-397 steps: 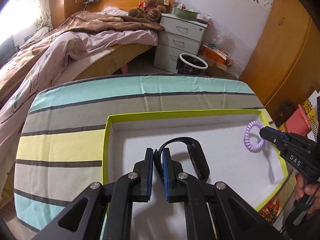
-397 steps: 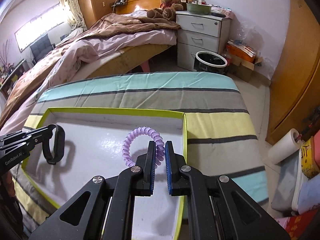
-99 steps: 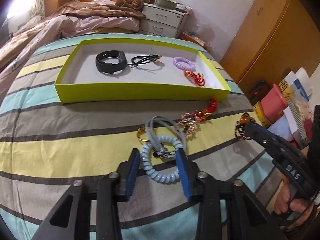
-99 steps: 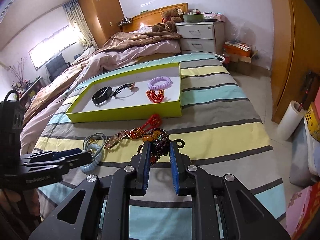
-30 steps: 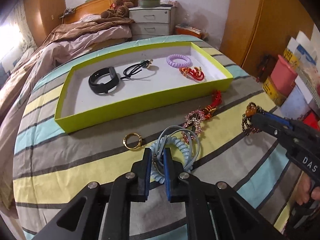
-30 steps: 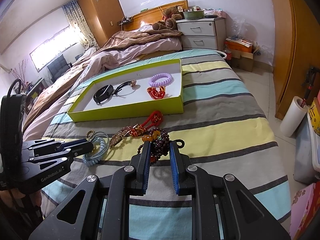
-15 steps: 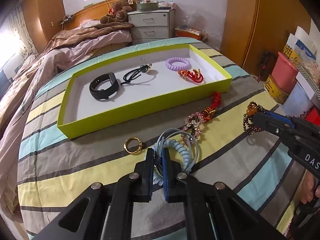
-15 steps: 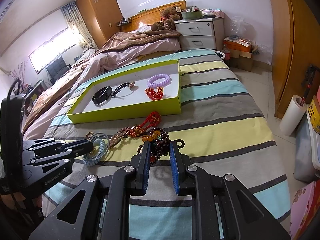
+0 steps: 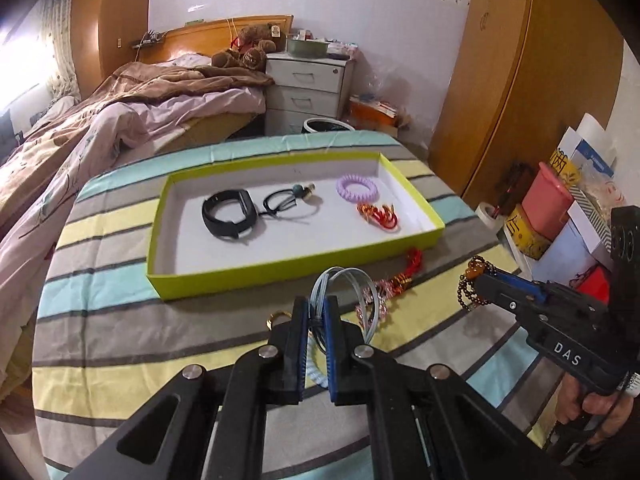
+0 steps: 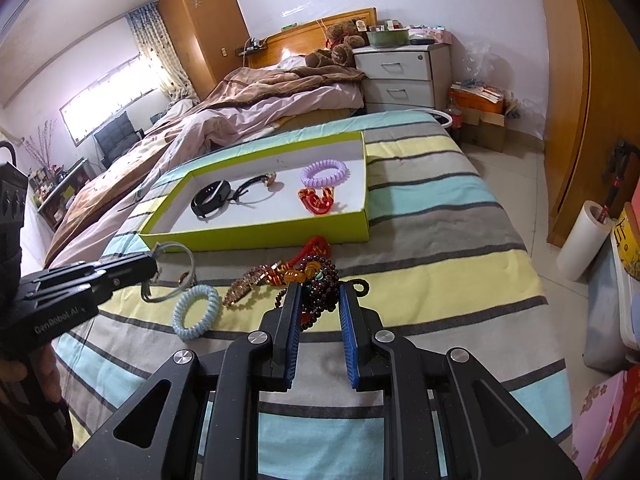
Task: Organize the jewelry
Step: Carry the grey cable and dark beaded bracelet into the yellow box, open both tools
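**A:** Left side, status?

**B:** Left gripper (image 9: 315, 309) is clamped on the grey cord loops (image 9: 348, 280) and holds them clear of the striped cloth (image 10: 440, 264). A second ago it sat lower, with the loops and the blue coil tie bunched together at its tips.

**A:** Did the coil come up too?

**B:** No. The blue coil tie (image 10: 196, 312) lies flat on the cloth under that gripper, apart from the loops. Only the loops lifted.

**A:** Middle?

**B:** Gold ring (image 9: 276, 315), sparkly chain (image 10: 244, 284) and red tassel (image 10: 316, 248) haven't moved. They're on the cloth just in front of the green tray (image 9: 280, 270). The tray contents are unchanged: black band (image 9: 228, 214), black cord (image 9: 286, 202), purple coil (image 9: 357, 188), red knot (image 9: 378, 214).

**A:** Right?

**B:** Right gripper (image 10: 320, 294) is closed on the dark bead bracelet (image 10: 316, 276). The beads hang off its tips, as before.

**A:** Meaning?

**B:** Both are loaded, so I'd guess the tray is next. The coil tie, ring, chain and tassel will need another pass.
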### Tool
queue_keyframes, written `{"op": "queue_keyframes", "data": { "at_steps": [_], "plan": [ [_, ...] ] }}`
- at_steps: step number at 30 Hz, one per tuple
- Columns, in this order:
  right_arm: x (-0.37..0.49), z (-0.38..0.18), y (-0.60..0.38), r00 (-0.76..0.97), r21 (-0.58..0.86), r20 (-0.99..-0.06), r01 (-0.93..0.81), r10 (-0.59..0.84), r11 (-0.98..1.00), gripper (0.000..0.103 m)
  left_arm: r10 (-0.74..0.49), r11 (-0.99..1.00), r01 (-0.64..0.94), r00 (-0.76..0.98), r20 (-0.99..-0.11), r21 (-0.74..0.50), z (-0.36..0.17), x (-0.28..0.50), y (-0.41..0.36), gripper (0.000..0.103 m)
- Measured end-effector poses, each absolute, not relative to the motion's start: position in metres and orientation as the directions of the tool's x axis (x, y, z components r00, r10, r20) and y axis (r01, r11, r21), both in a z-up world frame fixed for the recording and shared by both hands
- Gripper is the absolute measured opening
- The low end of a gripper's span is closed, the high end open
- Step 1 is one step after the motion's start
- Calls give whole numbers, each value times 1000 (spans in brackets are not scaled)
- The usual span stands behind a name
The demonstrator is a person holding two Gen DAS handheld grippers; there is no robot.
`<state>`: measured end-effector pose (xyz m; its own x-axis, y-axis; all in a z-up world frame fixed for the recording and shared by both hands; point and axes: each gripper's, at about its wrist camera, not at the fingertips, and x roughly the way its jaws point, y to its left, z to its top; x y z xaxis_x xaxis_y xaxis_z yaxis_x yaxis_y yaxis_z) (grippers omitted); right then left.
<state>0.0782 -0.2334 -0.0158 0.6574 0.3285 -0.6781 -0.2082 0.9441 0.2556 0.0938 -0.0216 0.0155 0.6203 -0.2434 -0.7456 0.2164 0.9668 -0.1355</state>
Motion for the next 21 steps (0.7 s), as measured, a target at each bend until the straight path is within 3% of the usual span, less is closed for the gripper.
{"op": "queue_keyframes", "data": {
  "at_steps": [10,21],
  "plan": [
    [105,18,-215,683,227,-642,-264,349,937,19,-211,977,156,645,-735,-143,30,125,15,7],
    [178,1,-178,604,227,-707,-300,368,927,19,-174,985,108,611,-772,-137,7,180,46,7]
  ]
}}
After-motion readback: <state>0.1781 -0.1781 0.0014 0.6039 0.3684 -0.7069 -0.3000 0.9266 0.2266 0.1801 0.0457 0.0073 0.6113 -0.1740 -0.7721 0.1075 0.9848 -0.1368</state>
